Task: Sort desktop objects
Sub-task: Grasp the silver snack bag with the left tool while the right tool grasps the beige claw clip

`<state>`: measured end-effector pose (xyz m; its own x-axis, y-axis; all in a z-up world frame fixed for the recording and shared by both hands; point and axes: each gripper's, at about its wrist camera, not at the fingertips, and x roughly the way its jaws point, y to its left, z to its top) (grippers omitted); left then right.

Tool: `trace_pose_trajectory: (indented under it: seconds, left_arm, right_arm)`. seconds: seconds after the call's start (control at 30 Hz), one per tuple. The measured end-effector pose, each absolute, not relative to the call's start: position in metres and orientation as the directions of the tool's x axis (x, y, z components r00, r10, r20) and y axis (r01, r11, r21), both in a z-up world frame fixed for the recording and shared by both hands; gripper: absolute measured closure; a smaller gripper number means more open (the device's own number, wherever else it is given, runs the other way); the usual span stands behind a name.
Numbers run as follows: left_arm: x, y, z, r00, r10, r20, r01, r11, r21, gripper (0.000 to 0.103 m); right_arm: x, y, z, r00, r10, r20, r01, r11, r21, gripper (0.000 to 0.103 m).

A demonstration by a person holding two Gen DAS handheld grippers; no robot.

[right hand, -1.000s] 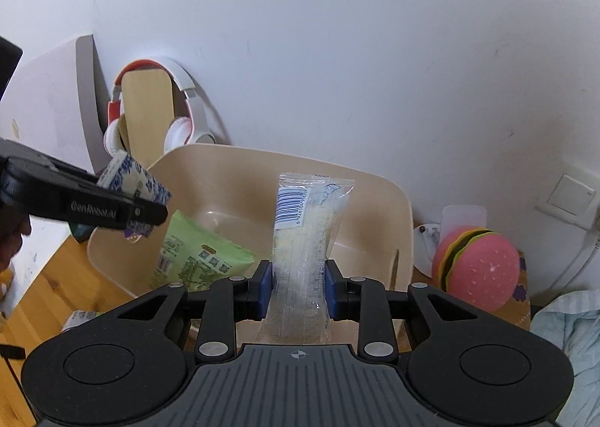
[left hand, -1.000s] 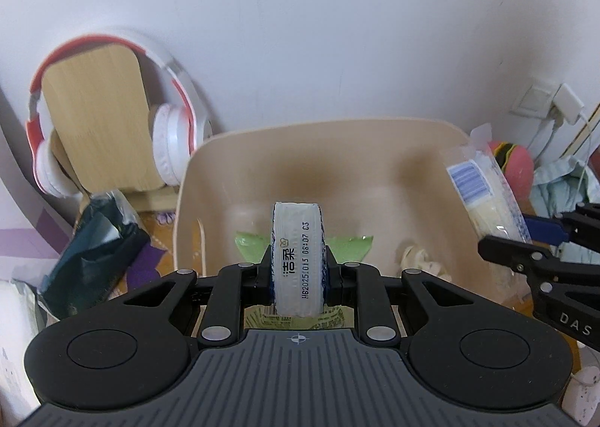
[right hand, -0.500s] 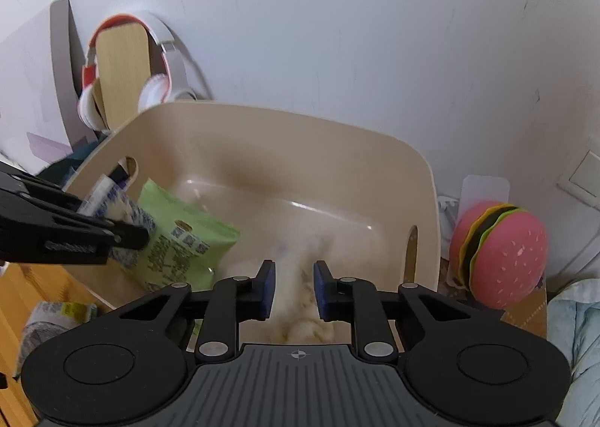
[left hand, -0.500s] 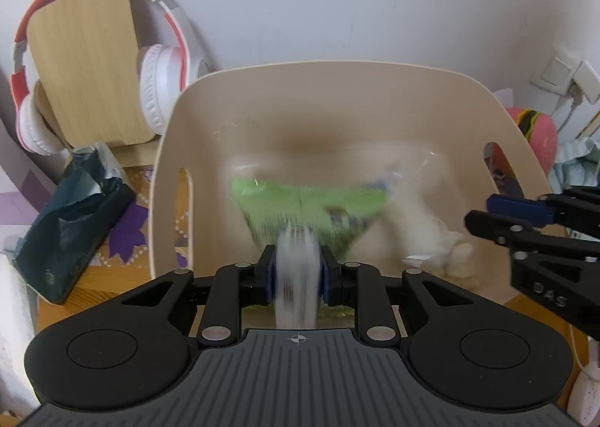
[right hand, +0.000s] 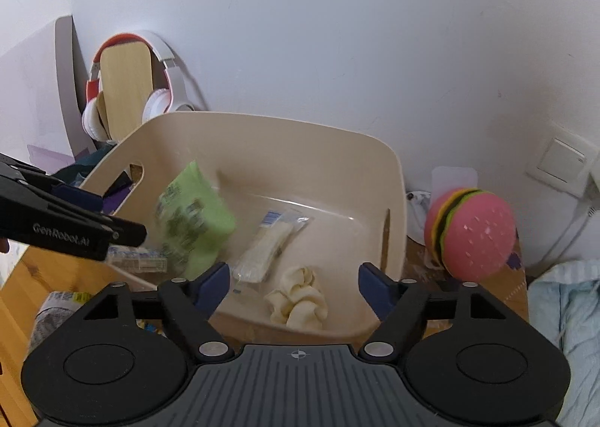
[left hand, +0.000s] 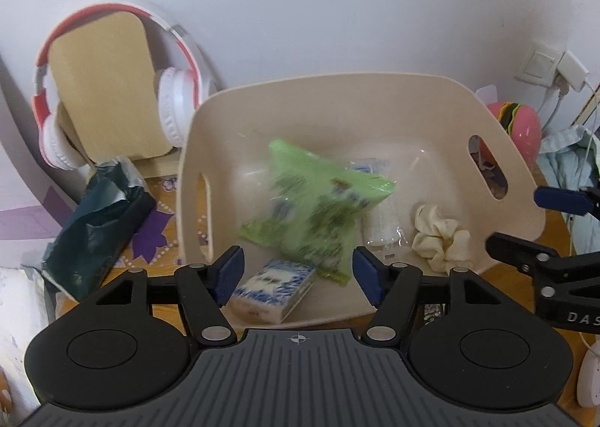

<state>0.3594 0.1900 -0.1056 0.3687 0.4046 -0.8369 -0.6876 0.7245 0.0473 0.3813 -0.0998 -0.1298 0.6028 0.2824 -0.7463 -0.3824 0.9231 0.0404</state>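
A beige plastic bin [left hand: 337,97] [right hand: 300,142] stands against the wall. In it lie a blurred green snack bag [left hand: 315,209] [right hand: 191,220], a blue-and-white tissue pack [left hand: 273,288] [right hand: 137,260], a clear packet of white food [right hand: 266,250] [left hand: 380,228] and a cream scrunchie [left hand: 440,235] [right hand: 296,299]. My left gripper [left hand: 298,273] is open and empty above the bin's near edge, over the tissue pack. My right gripper [right hand: 292,286] is open and empty above the bin's near right side.
Red-and-white headphones [left hand: 172,112] hang on a wooden stand [left hand: 105,86] left of the bin. A dark green pouch [left hand: 97,224] lies beside it. A pink burger toy [right hand: 472,232] sits right of the bin, with wall sockets [right hand: 562,161] and light blue cloth [right hand: 566,322] beyond.
Both grippers opened. The tissue pack left my left gripper and the clear packet left my right gripper; both now lie in the bin. The green bag shifted.
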Motion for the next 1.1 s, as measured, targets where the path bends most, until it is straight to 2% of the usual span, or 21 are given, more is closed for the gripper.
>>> trace_pose_trajectory:
  seconds: [0.03, 0.17, 0.47, 0.73, 1.1]
  left_arm:
    - [0.355, 0.188, -0.102, 0.373, 0.412, -0.831, -0.688, 0.724, 0.05, 0.037]
    - [0.333, 0.182, -0.095, 0.379, 0.43, -0.82, -0.686, 0.725, 0.062, 0.034]
    - [0.282, 0.175, -0.102, 0.325, 0.42, -0.848, -0.692, 0.717, 0.09, 0.03]
    - [0.251, 0.163, -0.13, 0.249, 0.379, -0.891, -0.676, 0.727, 0.12, 0.03]
    - [0.255, 0.156, -0.149, 0.267, 0.302, -0.915, -0.538, 0.835, 0.118, 0.029]
  right_arm:
    - [0.377, -0.103, -0.128, 0.604, 0.283, -0.745, -0.378, 0.925, 0.045, 0.023]
    - [0.358, -0.112, -0.125, 0.612, 0.283, -0.738, -0.357, 0.932, 0.062, 0.011]
    - [0.317, -0.119, -0.139, 0.596, 0.269, -0.757, -0.36, 0.932, 0.049, 0.002]
    - [0.292, -0.126, -0.162, 0.542, 0.243, -0.805, -0.355, 0.934, 0.043, 0.0]
    - [0.268, -0.116, -0.189, 0.467, 0.251, -0.848, -0.433, 0.901, 0.028, 0.0]
